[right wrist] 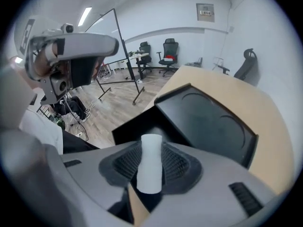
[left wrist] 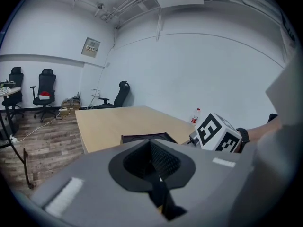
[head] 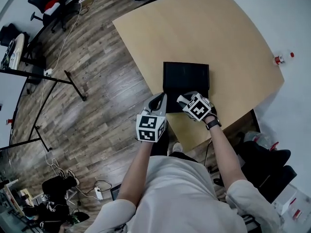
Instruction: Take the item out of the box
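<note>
Two grippers at near edge of black box (head: 185, 76) on wooden table (head: 204, 28) | right gripper (right wrist: 150, 174) pinches white cylinder (right wrist: 151, 150) between its pads | left gripper (left wrist: 154, 163) jaws apparently together, nothing between

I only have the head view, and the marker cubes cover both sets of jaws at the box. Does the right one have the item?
Observer: Yes. The right gripper view shows the right gripper with its jaws closed on a white cylinder, which stands upright between the pads.
Operator: And the left?
Observer: The left gripper has its jaws together, with nothing between them.
Operator: The box is just a dark rectangle to me. Anything on the lid?
Observer: The black box is open, and the inner face of its lid has two round recesses.
</note>
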The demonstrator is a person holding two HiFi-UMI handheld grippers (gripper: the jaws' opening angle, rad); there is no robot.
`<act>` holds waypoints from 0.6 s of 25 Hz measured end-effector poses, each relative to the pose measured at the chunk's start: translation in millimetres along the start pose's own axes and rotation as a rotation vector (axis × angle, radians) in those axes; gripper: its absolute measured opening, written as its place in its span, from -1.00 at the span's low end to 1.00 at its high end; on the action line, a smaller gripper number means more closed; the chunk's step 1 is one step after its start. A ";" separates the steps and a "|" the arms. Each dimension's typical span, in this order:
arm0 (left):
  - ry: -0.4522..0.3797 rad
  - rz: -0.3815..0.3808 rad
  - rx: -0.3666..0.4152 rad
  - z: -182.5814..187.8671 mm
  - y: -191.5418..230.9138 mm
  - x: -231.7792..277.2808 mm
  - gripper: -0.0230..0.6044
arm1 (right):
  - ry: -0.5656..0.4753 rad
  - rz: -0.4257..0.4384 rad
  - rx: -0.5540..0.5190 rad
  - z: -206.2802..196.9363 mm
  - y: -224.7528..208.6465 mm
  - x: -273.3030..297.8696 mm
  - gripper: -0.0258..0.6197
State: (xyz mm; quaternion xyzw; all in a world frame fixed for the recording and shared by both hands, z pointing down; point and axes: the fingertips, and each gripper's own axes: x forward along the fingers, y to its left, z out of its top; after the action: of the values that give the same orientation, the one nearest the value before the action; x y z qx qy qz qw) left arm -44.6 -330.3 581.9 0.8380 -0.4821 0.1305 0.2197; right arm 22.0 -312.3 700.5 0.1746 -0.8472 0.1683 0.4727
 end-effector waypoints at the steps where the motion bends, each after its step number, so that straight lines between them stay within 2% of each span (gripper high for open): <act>1: -0.003 -0.002 0.005 2.7 -1.3 0.0 -0.90 | -0.016 -0.011 0.010 3.0 -1.9 -6.1 -0.50; 7: -0.042 -0.022 0.020 23.2 -8.3 -0.7 -0.90 | -0.155 -0.107 0.115 28.0 -15.3 -55.5 -0.50; 15: -0.089 -0.032 0.036 43.6 -16.6 -9.1 -0.90 | -0.324 -0.233 0.158 55.7 -25.3 -120.9 -0.50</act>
State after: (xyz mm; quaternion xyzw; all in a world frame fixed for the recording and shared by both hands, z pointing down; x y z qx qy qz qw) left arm -34.5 -337.7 536.1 0.8545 -0.4753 0.0984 0.1850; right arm 51.6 -343.2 571.9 0.3325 -0.8705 0.1481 0.3312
